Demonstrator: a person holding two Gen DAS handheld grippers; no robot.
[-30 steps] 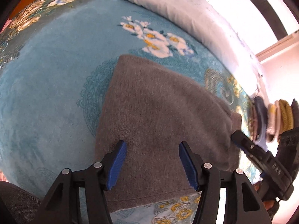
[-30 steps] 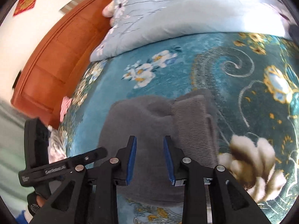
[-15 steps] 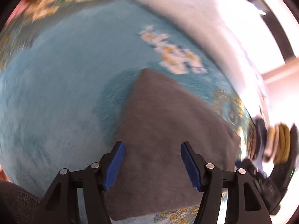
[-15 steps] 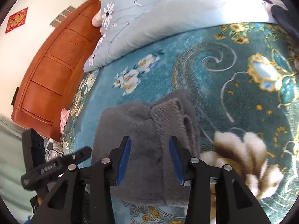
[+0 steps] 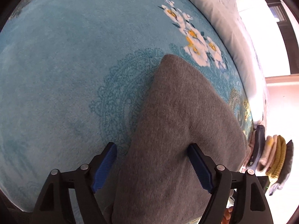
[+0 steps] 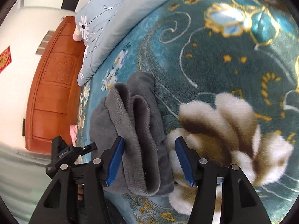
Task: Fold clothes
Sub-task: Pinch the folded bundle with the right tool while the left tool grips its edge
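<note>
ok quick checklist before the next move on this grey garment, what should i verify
1. Left gripper open: ok, its blue pads stand wide apart over the grey garment.
2. Right gripper open: ok, its jaws straddle the garment's ribbed edge without pinching it.
3. Garment folded into a compact bundle: ok, layers lie stacked on the teal floral blanket.
4. Fold edges aligned: not ok, the right wrist view shows the ribbed layers bunched and uneven.
5. Grippers clear of each other: ok, the left one sits off to the side in the right wrist view.
6. Room on the stack of folded clothes: cannot tell, only its edge shows.
</note>
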